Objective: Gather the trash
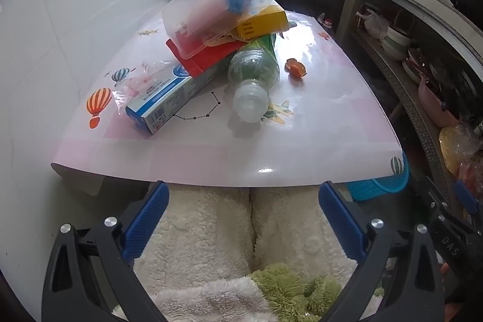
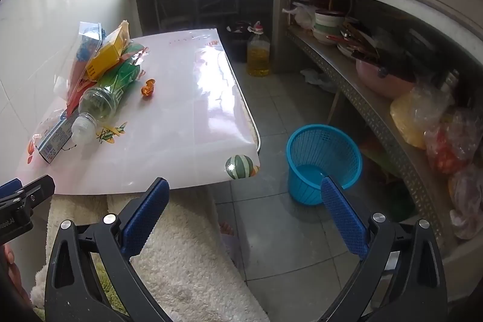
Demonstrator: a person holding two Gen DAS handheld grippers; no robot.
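Left gripper point(image 1: 243, 195) is held short of the near edge of the table point(image 1: 211, 153), above fleece-covered legs point(image 1: 211, 225); jaws are spread wide, nothing between them. Right gripper point(image 2: 244, 192) is held off the table's near right corner, over the tiled floor point(image 2: 286, 231); jaws likewise spread wide and empty.

Trash is seen piled at the far left of the table, against the tiled wall point(image 1: 60, 5). A clear tub point(image 1: 211, 8) is tilted on top of the pile; something blue is visible inside it. Under it a red packet point(image 1: 205, 56) and a yellow box point(image 1: 259, 23) are stacked. A long blue-and-white box point(image 1: 169, 95) lies at the left with its near end toward the table edge, and a crumpled clear wrapper point(image 1: 129, 86) is touching its left side. A clear bottle point(image 1: 253, 71) with a green label lies on its side just right of that box, its cap end pointed toward the near edge and its far end under the yellow box. A small orange wrapper point(image 1: 295, 67) lies alone on the tabletop, near the bottle's right side but apart from it.

A blue basket point(image 2: 324, 159) stands upright on the floor, right of the table's near right corner and near the shelf point(image 2: 377, 110). Its inside is seen bare. An oil bottle point(image 2: 258, 53) stands on the floor beyond the table's far right corner.
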